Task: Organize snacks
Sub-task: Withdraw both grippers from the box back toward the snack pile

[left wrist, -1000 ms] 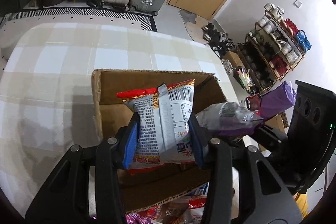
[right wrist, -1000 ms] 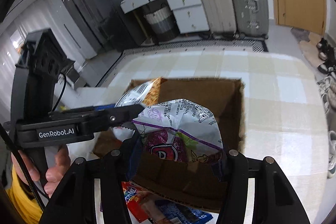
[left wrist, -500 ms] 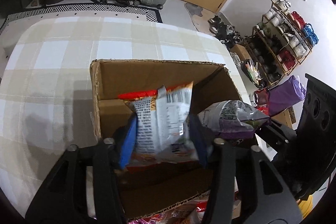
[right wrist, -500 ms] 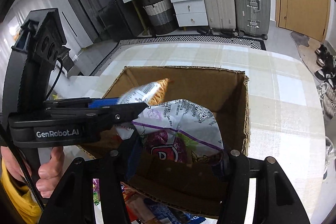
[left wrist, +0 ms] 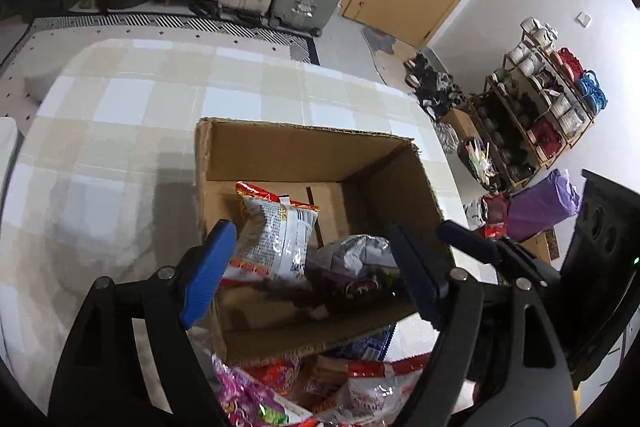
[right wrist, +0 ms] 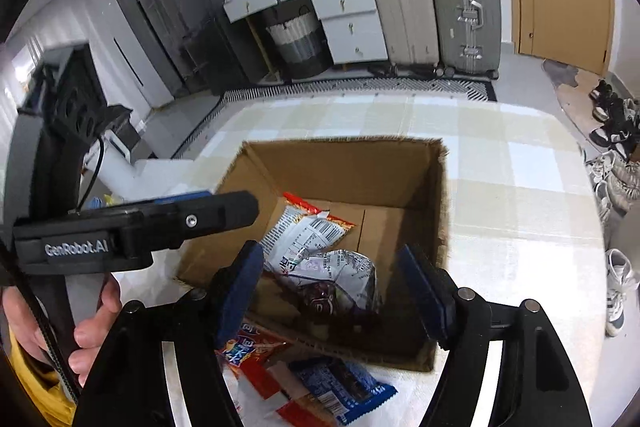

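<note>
Fingers of a person's hand wrap the handle of the left hand-held gripper at the far left of the right wrist view. Its jaws have just been opening and now stand spread over the near left part of the cardboard box, pressing on nothing. Below them, the red-and-white snack packet lies loose inside the box, leaning toward the left wall. Just to its right, touching it, the silver-and-purple snack bag rests on the box floor. The right hand-held gripper hangs above that bag; its jaws have also just been opening, and the blue pads stand apart on either side with the bag lying free beneath them. The box sits on a surface covered with a beige-and-white checked cloth. In front of the box's near wall, more snacks lie in a loose heap on the surface, among them a blue packet and red ones.
</note>
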Available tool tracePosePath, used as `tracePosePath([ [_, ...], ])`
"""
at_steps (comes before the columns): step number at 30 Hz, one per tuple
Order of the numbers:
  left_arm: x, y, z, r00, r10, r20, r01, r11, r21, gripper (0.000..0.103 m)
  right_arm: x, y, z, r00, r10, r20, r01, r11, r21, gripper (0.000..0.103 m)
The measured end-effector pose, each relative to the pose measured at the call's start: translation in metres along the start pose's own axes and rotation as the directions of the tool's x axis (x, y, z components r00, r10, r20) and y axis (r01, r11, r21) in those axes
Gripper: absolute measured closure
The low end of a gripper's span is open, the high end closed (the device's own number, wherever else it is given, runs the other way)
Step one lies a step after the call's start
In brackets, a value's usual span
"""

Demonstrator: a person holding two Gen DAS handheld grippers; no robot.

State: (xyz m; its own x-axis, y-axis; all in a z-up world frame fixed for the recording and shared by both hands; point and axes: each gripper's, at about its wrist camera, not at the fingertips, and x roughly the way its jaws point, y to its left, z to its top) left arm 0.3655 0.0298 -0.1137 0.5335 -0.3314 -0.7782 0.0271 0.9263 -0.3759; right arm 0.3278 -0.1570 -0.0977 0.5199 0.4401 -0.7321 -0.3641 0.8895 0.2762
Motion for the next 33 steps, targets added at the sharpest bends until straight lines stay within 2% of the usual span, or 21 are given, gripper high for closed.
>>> tracePosePath([
  [5, -0.042, -0.014, -0.020, 0.995, 0.045, 0.092, -0.049, 0.998, 0.041, 0.021, -0.043, 0.007, -0.008, 0.996, -0.009, 0.091, 0.009, 1.000, 0.001, 0.028],
  [9, -0.083, -0.033, -0.043, 0.980, 0.074, 0.184, -0.093, 0.991, 0.099, 0.019, -0.076, 0.018, -0.018, 0.988, -0.014, 0.157, 0.015, 1.000, 0.000, 0.022],
  [11, -0.101, -0.040, -0.055, 0.969, 0.093, 0.227, -0.122, 0.986, 0.117, 0.016, -0.094, 0.026, -0.026, 0.981, -0.012, 0.192, 0.012, 1.000, -0.001, 0.019],
  [13, -0.123, -0.048, -0.069, 0.955, 0.107, 0.276, -0.147, 0.981, 0.130, 0.001, -0.108, 0.034, -0.033, 0.976, -0.010, 0.217, 0.012, 1.000, -0.004, 0.018],
  [15, -0.147, -0.054, -0.085, 0.935, 0.113, 0.336, -0.168, 0.976, 0.137, 0.001, -0.122, 0.043, -0.040, 0.973, -0.009, 0.232, 0.010, 1.000, -0.005, 0.017],
  [18, -0.174, -0.059, -0.103, 0.923, 0.100, 0.371, -0.166, 0.975, 0.150, 0.001, -0.142, 0.056, -0.051, 0.962, -0.014, 0.272, 0.016, 1.000, -0.006, 0.014],
  [21, -0.202, -0.060, -0.122, 0.907, 0.105, 0.407, -0.179, 0.973, 0.148, 0.001, -0.166, 0.071, -0.068, 0.946, -0.023, 0.325, 0.026, 1.000, -0.007, 0.007],
  [24, -0.232, -0.056, -0.145, 0.879, 0.130, 0.459, -0.219, 0.965, 0.145, 0.001, -0.187, 0.084, -0.082, 0.928, -0.012, 0.372, 0.020, 1.000, -0.017, 0.005],
  [25, -0.239, -0.056, -0.152, 0.872, 0.133, 0.471, -0.226, 0.963, 0.145, 0.001, -0.194, 0.088, -0.087, 0.921, -0.010, 0.388, 0.018, 1.000, -0.017, 0.000],
  [31, -0.283, -0.051, -0.195, 0.852, 0.119, 0.509, -0.224, 0.963, 0.151, 0.001, -0.231, 0.111, -0.118, 0.883, 0.028, 0.469, -0.007, 0.999, -0.046, 0.000],
  [33, -0.296, -0.046, -0.211, 0.838, 0.135, 0.528, -0.248, 0.957, 0.149, 0.001, -0.241, 0.124, -0.130, 0.869, 0.021, 0.495, 0.012, 0.998, -0.064, 0.000],
])
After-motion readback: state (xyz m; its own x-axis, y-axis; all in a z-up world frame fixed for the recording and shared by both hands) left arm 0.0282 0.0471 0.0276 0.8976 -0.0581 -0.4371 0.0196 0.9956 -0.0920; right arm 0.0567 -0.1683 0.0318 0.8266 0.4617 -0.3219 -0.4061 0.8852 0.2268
